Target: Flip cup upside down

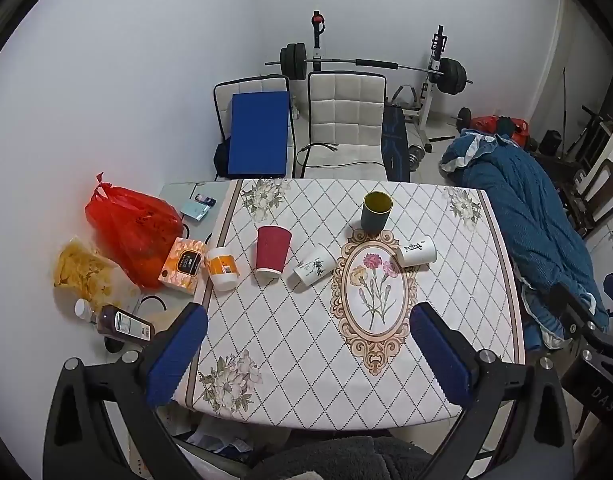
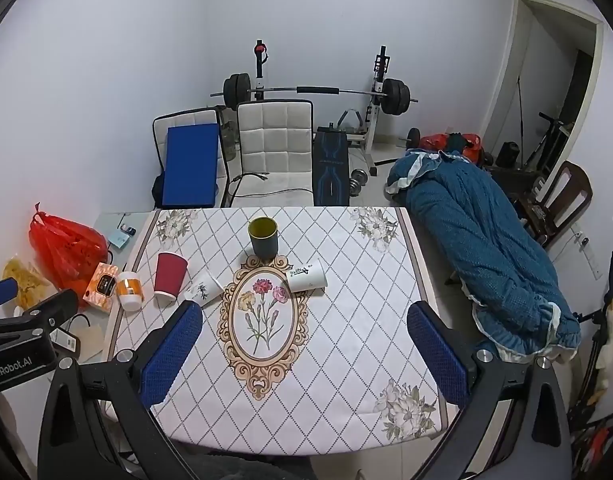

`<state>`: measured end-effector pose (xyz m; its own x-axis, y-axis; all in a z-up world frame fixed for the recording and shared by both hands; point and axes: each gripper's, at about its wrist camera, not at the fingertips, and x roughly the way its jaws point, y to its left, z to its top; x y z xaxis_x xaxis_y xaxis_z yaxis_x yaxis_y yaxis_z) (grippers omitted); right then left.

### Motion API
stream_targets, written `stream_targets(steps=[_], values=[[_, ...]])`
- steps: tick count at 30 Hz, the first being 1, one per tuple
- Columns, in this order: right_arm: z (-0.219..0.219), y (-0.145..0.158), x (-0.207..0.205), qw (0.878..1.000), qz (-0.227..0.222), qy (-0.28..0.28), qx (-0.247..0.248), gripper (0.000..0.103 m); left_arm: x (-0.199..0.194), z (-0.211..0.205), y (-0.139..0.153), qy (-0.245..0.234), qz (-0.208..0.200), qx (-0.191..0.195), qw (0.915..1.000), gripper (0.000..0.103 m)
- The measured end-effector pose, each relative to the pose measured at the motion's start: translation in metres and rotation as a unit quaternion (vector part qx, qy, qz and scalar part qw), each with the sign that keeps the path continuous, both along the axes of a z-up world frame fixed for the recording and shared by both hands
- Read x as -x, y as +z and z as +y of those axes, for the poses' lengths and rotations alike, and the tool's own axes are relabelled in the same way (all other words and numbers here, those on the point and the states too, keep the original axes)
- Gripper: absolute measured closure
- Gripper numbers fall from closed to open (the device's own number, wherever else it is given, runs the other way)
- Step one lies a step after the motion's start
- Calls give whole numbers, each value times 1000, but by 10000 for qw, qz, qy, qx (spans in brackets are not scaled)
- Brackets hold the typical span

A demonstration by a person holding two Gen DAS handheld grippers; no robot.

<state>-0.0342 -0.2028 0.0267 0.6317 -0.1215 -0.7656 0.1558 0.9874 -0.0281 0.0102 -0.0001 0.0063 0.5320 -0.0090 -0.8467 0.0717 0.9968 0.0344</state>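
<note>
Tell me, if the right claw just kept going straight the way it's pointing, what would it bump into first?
Probably the tablecloth itself: the open right claw aims down at the flower medallion, where nothing stands. The nearest cup along that line is the white cup on its side, though depth is hard to judge.

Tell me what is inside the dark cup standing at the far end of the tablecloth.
The dark cup stands upright, mouth open. Its yellow-green inner wall shows and nothing rises above the rim. The bottom is hidden by the near wall, so small contents cannot be ruled out.
</note>
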Motion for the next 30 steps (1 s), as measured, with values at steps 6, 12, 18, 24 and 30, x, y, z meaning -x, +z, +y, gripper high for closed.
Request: stream_targets(steps=[6, 12, 18, 24, 30], values=[[-10, 14, 5, 10000, -65, -38, -55, 0, 4, -4, 10, 17, -43, -18, 10000, 0], [-7, 11, 4, 10000, -62, -35, -42, 0, 4, -6, 11, 18, -47, -30, 10000, 0], [-6, 13, 3, 10000, -79, -35, -44, 0, 4, -8, 13, 11, -58, -15, 10000, 0], [-6, 16, 2, 9999, -77, -46, -67, 0, 5, -10, 14, 9, -73, -22, 10000, 0], [-5, 20, -1, 9999, -115, -27, -51, 0, 5, -11, 15, 17, -78, -21, 10000, 0]])
